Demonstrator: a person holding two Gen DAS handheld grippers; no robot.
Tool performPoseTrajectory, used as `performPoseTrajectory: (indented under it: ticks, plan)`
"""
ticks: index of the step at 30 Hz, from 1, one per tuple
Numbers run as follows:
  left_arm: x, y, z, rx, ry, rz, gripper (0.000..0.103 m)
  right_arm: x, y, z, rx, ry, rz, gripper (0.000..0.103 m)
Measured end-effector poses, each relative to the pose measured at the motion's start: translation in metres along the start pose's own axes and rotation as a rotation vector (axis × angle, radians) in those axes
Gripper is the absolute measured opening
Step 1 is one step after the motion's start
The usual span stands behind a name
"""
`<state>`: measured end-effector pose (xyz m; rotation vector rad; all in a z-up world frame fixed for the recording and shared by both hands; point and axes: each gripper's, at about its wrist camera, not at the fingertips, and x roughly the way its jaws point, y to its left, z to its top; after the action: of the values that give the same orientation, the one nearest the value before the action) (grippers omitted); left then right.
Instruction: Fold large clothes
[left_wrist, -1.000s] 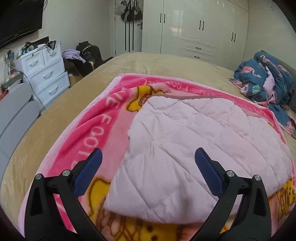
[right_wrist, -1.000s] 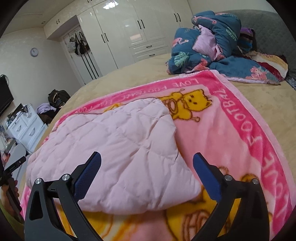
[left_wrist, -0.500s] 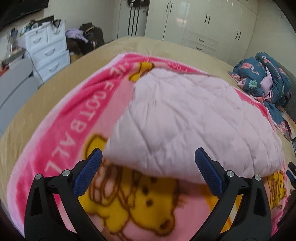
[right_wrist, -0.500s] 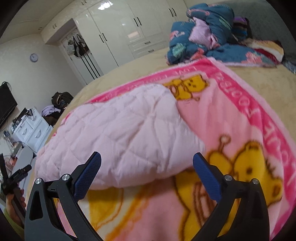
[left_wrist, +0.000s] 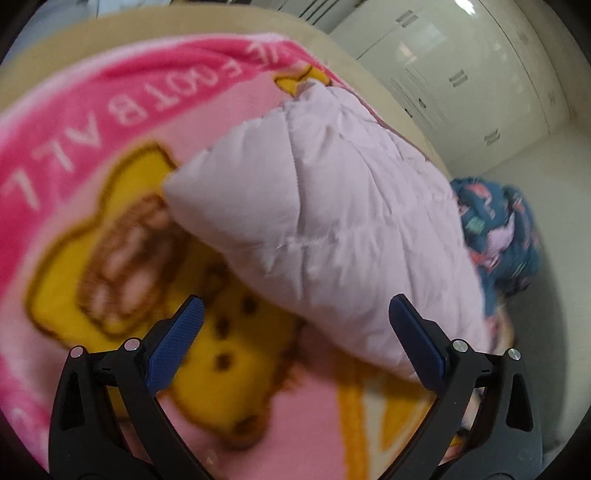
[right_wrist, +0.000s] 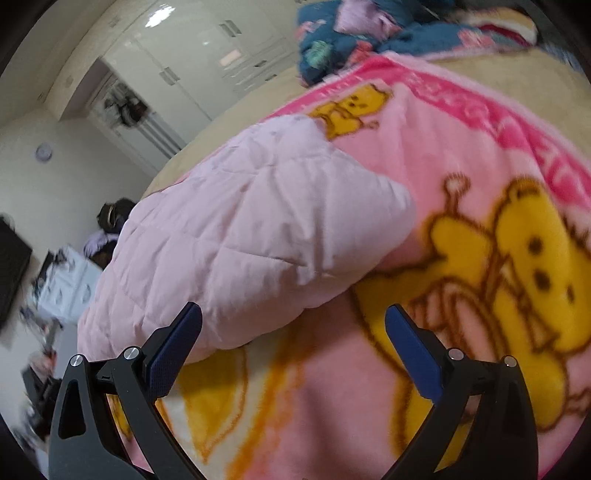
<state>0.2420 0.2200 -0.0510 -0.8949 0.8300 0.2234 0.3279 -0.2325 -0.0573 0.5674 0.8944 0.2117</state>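
Grippers: left gripper (left_wrist: 295, 334), right gripper (right_wrist: 293, 332), both agape, empty. Quilted pink garment (left_wrist: 332, 206): folded compact on blanket (right_wrist: 480, 155); little apparently remains.

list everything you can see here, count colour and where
quilted garment: one, pale pink, folded, lying on the blanket
blanket: one, pink with yellow bears, spread on the bed
bed: one, beige cover, under the blanket
bedding pile: one, dark blue patterned, at the bed's far side
wardrobe: one, white, along the wall
drawer unit: one, white, blurred, beside the bed
wall clock: one, round, pale, on the wall
left gripper: one, black with blue pads, open, empty
right gripper: one, black with blue pads, open, empty
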Motion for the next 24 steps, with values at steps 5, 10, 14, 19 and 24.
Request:
performPoseTrajectory:
  ticks: [5, 10, 14, 19, 24]
  plan:
    - [0.029, -0.006, 0.012, -0.064, 0.012, -0.052, 0.094, 0.014, -0.005, 0.007, 0.056, 0.008, -0.020, 0.099]
    - [0.044, -0.010, 0.019, -0.102, -0.017, -0.048, 0.095, 0.030, -0.007, 0.019, 0.112, 0.004, 0.018, 0.099]
    - [0.052, -0.009, 0.021, -0.096, -0.043, -0.031, 0.095, 0.052, -0.008, 0.033, 0.155, 0.014, 0.042, 0.099]
    - [0.060, -0.009, 0.024, -0.071, -0.058, -0.024, 0.095, 0.077, -0.015, 0.043, 0.209, 0.019, 0.076, 0.099]
    - [0.059, -0.020, 0.026, -0.021, -0.064, -0.003, 0.071, 0.084, -0.010, 0.049, 0.203, 0.010, 0.064, 0.099]
